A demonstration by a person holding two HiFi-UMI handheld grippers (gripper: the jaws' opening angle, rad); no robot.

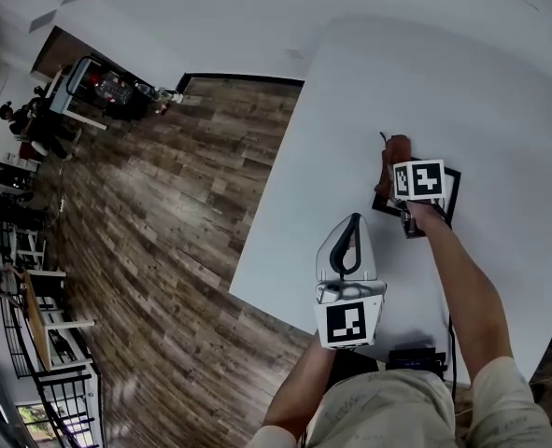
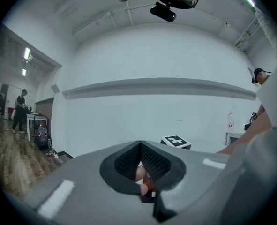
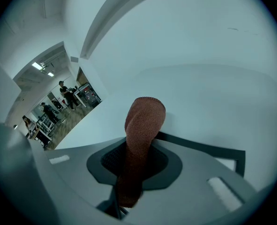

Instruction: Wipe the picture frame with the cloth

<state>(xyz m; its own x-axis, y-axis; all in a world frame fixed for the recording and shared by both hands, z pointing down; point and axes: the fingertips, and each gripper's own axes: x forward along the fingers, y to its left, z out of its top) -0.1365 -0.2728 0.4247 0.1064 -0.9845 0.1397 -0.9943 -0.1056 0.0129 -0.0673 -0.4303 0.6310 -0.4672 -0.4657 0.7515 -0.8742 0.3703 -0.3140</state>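
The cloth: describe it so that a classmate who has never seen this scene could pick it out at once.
On the big white table lies a black picture frame, with the right gripper over it. The cloth is pinched in that gripper's tongs. It is the only soft, rust-brown knitted thing there, poking out past the tongs in a rounded fold.

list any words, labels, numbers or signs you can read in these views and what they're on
None can be read.
Black-and-white marker cube, and the other marker cube: square patterns only, no letters.
Small red-and-white item by the far wall: too small to read.
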